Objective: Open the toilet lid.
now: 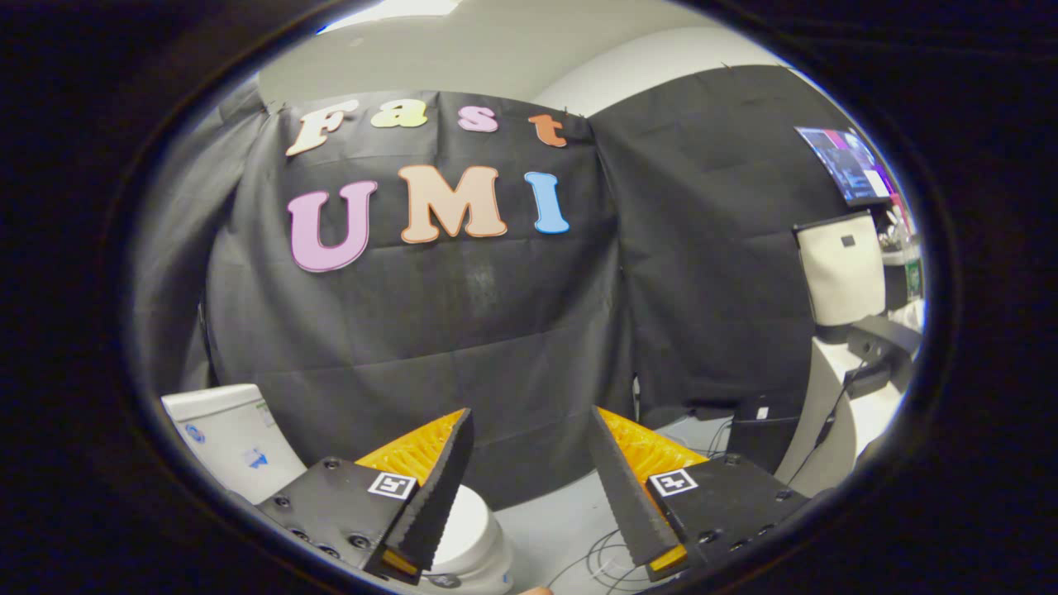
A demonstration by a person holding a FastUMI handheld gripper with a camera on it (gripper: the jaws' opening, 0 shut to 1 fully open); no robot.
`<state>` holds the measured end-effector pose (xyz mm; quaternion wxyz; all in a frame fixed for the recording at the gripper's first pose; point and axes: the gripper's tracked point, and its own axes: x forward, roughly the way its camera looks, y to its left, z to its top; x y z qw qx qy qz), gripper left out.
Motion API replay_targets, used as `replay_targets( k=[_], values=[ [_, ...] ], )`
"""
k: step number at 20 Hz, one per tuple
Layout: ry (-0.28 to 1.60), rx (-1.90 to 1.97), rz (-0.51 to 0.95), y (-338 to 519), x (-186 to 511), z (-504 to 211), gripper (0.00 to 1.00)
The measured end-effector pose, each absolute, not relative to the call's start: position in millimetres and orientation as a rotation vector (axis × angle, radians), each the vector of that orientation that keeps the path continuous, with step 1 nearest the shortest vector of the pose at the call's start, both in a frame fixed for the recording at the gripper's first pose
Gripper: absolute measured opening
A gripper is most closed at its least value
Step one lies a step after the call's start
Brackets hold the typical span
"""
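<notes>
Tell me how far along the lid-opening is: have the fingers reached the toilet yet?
Nothing looks done yet. The toilet sits low, beside and below the left finger, its lid apparently still down behind that finger. In hand: the gripper is open, its fingers apart with nothing between them, pointing at the black cloth wall rather than the lid. Left: lower toward the lid, catch its edge, lift it.

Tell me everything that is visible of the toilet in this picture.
The toilet is white and glossy, like ceramic or plastic. Its boxy tank, bearing small blue stickers, stands against the black cloth wall. The rounded lid appears closed and lies low, partly hidden behind one finger of the open gripper. Nothing touches it as far as can be seen.
</notes>
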<state>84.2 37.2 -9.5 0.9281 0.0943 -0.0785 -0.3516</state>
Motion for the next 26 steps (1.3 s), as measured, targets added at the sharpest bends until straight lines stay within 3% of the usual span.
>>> replay_targets(
  k=[7,13,20,26],
  values=[
    [-0.333,0.406,-0.674,57,103,-17,0.87],
    [-0.296,0.617,-0.649,89,132,-75,0.87],
    [-0.123,0.853,-0.768,114,127,-189,0.86],
    [-0.111,1.055,-0.835,133,115,-247,0.82]
  ],
)
